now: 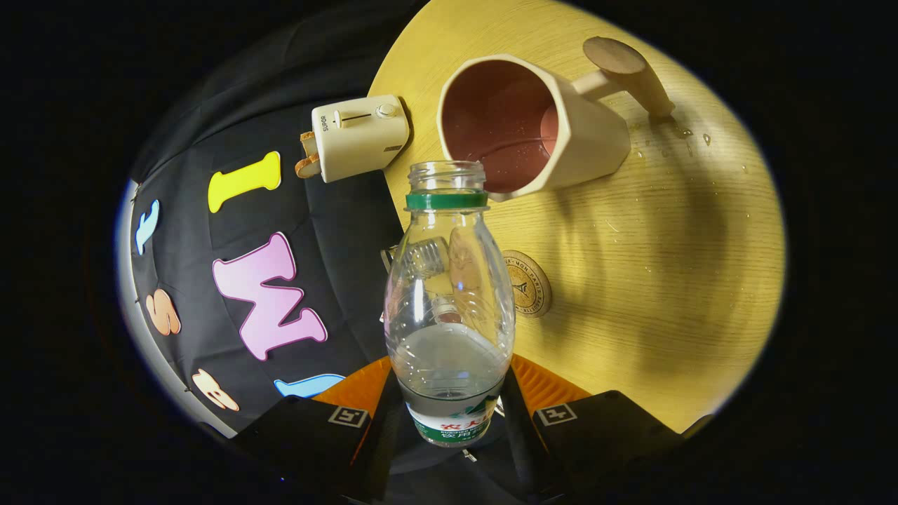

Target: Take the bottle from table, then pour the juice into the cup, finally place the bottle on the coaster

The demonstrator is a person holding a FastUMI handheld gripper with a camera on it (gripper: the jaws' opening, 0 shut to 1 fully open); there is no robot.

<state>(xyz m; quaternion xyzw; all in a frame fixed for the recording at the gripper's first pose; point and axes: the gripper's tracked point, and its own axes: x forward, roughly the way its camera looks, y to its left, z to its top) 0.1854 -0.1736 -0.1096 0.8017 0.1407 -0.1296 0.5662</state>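
A clear plastic bottle (pixel 449 301) with a green neck ring and no cap is held between my fingers, and my gripper (pixel 449 403) is shut on its lower body. Clear liquid fills only the bottom part of the bottle. Its open mouth points toward a cream cup (pixel 533 126) with a dark reddish inside and a wooden handle, standing on the wooden table (pixel 666 266) just beyond the bottle. A little liquid shows inside the cup. A round coaster (pixel 527 284) lies on the table beside the bottle, partly hidden behind it.
A cream toaster (pixel 359 137) with bread slices in it sits at the table's edge, left of the cup. Water drops dot the table near the cup's handle. The table's edge runs past the toaster and behind the bottle.
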